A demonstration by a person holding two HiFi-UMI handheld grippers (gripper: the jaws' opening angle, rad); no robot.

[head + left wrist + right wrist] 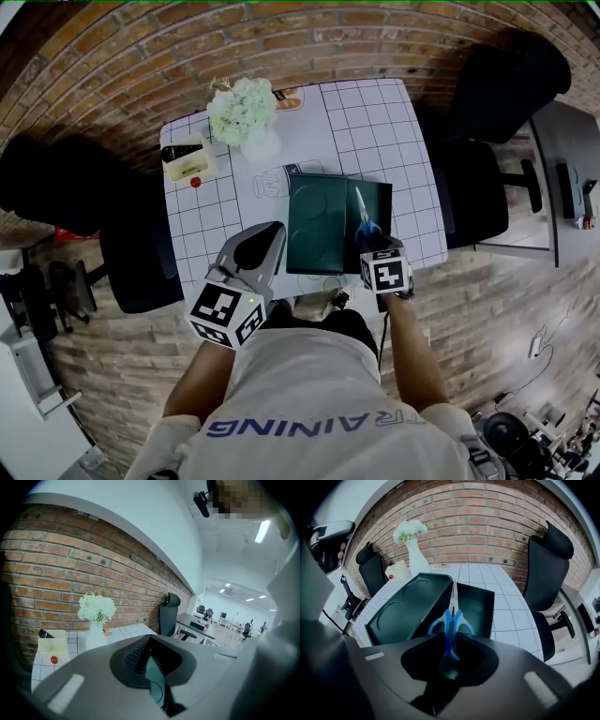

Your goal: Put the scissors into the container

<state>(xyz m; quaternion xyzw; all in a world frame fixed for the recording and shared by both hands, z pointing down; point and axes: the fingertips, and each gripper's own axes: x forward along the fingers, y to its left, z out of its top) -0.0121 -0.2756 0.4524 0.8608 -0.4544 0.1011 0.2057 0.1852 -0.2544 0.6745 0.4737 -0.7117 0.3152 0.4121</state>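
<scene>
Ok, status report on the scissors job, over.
Right gripper shut on blue-handled scissors, blades forward over open half of dark green container. Left gripper shut, empty. Nothing blocking the drop.

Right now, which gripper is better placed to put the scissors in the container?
Right gripper: its jaws grip the scissors over the open container. The left gripper holds nothing.

The scissors (451,623) have blue loop handles and slim silver blades; they are pinched edge-on by the handles in the right gripper (450,643), blades closed and pointing away over the container's open part. The container (323,222) is dark green and rectangular, lying on the white gridded table, with a broad flat panel bearing round outlines at the left and a narrower open bin at the right.
</scene>
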